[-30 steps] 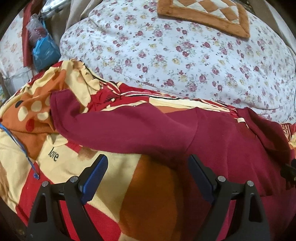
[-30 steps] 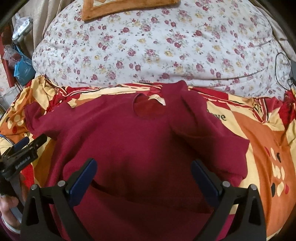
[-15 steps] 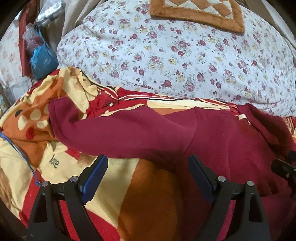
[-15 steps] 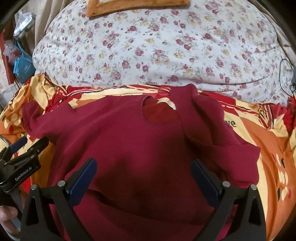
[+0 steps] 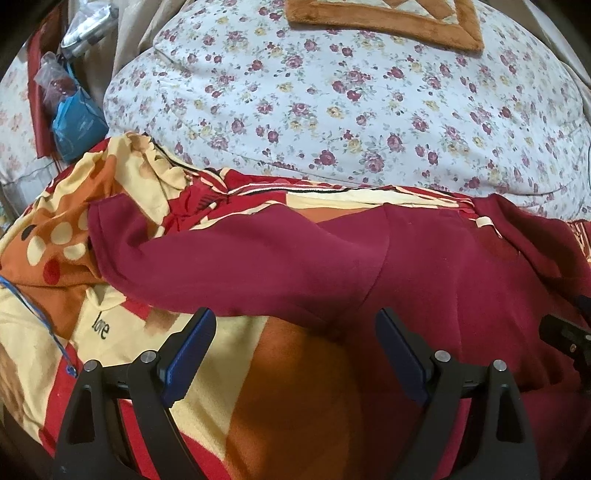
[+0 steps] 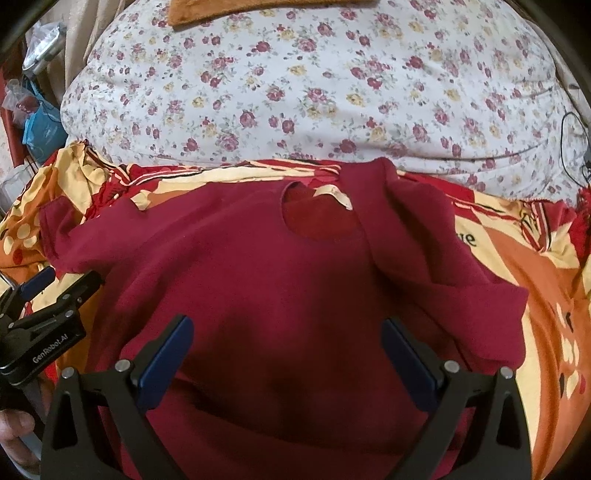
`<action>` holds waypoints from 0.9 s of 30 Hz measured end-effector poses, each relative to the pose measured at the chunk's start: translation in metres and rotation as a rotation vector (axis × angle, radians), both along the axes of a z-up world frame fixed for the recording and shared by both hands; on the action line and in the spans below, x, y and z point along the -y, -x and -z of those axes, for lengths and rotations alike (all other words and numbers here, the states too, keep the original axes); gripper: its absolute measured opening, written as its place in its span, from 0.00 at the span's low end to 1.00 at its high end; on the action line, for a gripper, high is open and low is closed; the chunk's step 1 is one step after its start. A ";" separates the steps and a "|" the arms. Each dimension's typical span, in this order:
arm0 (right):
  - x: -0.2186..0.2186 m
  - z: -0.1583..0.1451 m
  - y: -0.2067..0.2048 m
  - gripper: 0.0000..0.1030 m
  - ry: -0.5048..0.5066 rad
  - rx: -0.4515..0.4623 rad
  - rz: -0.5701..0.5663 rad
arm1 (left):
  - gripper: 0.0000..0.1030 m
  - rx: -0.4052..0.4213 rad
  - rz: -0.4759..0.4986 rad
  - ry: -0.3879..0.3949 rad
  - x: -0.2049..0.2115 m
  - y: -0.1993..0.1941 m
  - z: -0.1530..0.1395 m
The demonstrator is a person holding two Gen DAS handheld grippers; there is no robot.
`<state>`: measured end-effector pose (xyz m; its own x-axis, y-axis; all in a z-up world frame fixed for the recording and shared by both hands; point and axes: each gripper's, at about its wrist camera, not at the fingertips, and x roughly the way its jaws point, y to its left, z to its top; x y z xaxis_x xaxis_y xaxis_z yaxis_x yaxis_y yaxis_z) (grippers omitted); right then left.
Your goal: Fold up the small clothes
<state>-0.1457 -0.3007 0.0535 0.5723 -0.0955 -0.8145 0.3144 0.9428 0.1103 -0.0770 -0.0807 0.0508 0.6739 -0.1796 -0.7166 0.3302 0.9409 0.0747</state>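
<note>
The surface is a bed covered by a fleece blanket (image 6: pixel 524 280) patterned in red, orange and cream, with the word "love" printed on it. At the far side lies a large floral quilt (image 6: pixel 314 81), white with small maroon roses, and on top of it the edge of a brown-bordered patchwork mat (image 5: pixel 388 18). At the far left, beside the bed, a blue plastic bag (image 5: pixel 75 123) sits among other clutter too small to make out.

A maroon T-shirt (image 6: pixel 258 288) is spread flat on the blanket, neck opening toward the quilt, its cream label showing. Its right sleeve is folded in over the body; the left sleeve (image 5: pixel 221 258) stretches out to the left.

The left gripper (image 5: pixel 295 332) hovers with jaws wide apart over the blanket just below that sleeve, holding nothing. The right gripper (image 6: pixel 288 339) is likewise spread wide above the shirt's middle, empty.
</note>
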 end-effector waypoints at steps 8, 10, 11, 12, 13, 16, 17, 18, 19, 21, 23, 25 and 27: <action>0.002 0.001 0.000 1.00 -0.007 0.005 0.015 | 0.79 0.000 -0.016 0.014 -0.003 -0.003 -0.001; 0.002 0.002 0.000 1.00 -0.012 0.004 0.019 | 0.79 -0.001 -0.019 0.018 -0.004 -0.003 -0.001; 0.002 0.002 0.000 1.00 -0.014 0.003 0.019 | 0.80 0.000 -0.022 0.019 -0.005 -0.003 -0.001; 0.002 0.003 0.000 1.00 -0.016 0.003 0.019 | 0.80 0.001 -0.024 0.020 -0.005 -0.003 -0.002; 0.001 0.003 0.000 1.00 -0.016 0.002 0.020 | 0.80 0.002 -0.025 0.021 -0.006 -0.003 -0.002; 0.000 0.005 0.000 1.00 -0.017 -0.003 0.016 | 0.79 0.000 -0.029 0.019 -0.007 -0.004 -0.001; 0.000 0.005 0.000 1.00 -0.018 -0.004 0.015 | 0.79 -0.002 -0.031 0.019 -0.007 -0.004 -0.001; -0.001 0.005 -0.001 1.00 -0.017 -0.004 0.013 | 0.79 -0.003 -0.031 0.020 -0.008 -0.005 0.000; -0.001 0.005 -0.001 1.00 -0.016 -0.003 0.013 | 0.79 -0.003 -0.031 0.020 -0.008 -0.005 0.000; -0.001 0.005 -0.001 1.00 -0.015 -0.002 0.012 | 0.80 -0.003 -0.031 0.020 -0.009 -0.005 0.000; -0.001 0.005 -0.002 1.00 -0.017 -0.003 0.013 | 0.80 -0.003 -0.031 0.020 -0.009 -0.005 0.000; -0.001 0.006 -0.002 1.00 -0.019 -0.004 0.013 | 0.79 -0.004 -0.032 0.019 -0.009 -0.006 0.000; -0.002 0.006 -0.003 1.00 -0.023 -0.008 0.014 | 0.80 -0.006 -0.032 0.018 -0.010 -0.007 0.000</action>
<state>-0.1429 -0.2988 0.0471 0.5648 -0.0847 -0.8208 0.3283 0.9357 0.1293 -0.0701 -0.0705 0.0504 0.6752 -0.1709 -0.7176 0.3003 0.9522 0.0558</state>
